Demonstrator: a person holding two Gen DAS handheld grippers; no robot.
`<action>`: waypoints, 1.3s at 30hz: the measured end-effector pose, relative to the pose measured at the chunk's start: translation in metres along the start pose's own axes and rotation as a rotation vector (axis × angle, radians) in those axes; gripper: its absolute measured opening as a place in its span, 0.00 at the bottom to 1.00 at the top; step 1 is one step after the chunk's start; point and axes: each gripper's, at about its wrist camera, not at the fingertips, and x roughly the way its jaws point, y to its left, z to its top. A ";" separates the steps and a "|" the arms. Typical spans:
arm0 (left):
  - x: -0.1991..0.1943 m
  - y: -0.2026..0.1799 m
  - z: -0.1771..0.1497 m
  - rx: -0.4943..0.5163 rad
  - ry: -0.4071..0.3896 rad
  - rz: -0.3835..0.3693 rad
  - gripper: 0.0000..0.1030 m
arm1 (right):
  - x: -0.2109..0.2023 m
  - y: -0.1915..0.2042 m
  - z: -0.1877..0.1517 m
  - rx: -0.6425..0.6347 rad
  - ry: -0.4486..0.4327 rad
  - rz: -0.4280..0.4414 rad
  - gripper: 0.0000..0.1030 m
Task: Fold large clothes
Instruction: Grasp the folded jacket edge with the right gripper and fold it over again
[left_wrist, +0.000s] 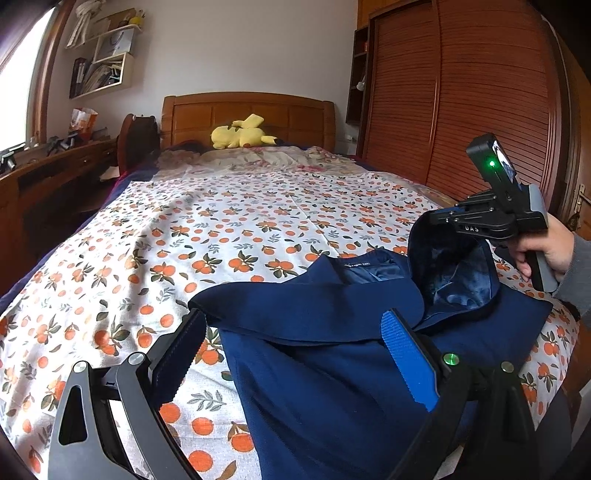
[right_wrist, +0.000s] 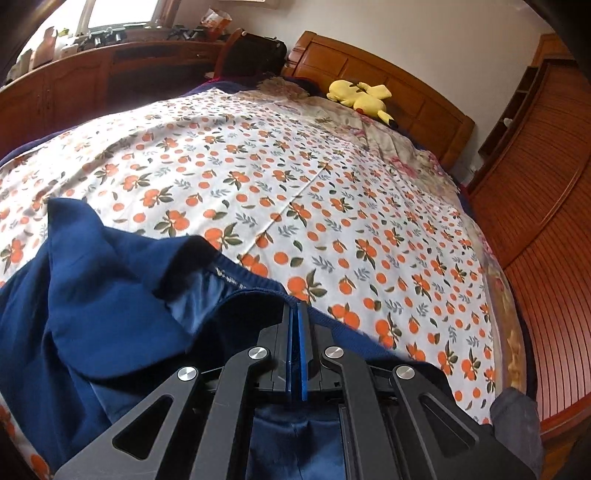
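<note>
Jacket (left_wrist: 332, 369), navy blue, lies on the near part of the bed (left_wrist: 258, 221), on the orange-print sheet (right_wrist: 295, 184), toward the bed's right side in the left wrist view.

Pose: we hold the right hand-held gripper (right_wrist: 297, 321) tilted downward, and our right hand (left_wrist: 546, 254), in a grey sleeve (left_wrist: 580, 280), wraps its handle. Its jaws are pressed together on the jacket's edge near the collar, lifting that part into a raised fold whose glossy blue lining (left_wrist: 454, 273) faces the left wrist camera. The left hand-held gripper (left_wrist: 295, 350) points down over the jacket's left portion with its jaws spread wide; the jacket cloth lies between them, and the blue pads (left_wrist: 406, 362) do not press on it.

Containers: we see none in use.

Appearance: the jacket shows a matte navy outer face, a lapel folded across the front and a small label (left_wrist: 356, 265) at the neck. A yellow plush toy (left_wrist: 242, 134) rests by the wooden headboard (left_wrist: 247, 110).
</note>
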 end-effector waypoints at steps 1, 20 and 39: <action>0.000 0.001 0.000 -0.002 0.001 0.001 0.94 | 0.000 0.001 0.001 -0.001 -0.004 -0.001 0.03; 0.001 0.022 0.002 -0.031 -0.003 0.042 0.94 | -0.032 0.094 -0.024 -0.114 -0.027 0.236 0.49; -0.003 0.049 0.002 -0.077 -0.002 0.080 0.94 | 0.007 0.149 -0.035 -0.264 0.098 0.257 0.07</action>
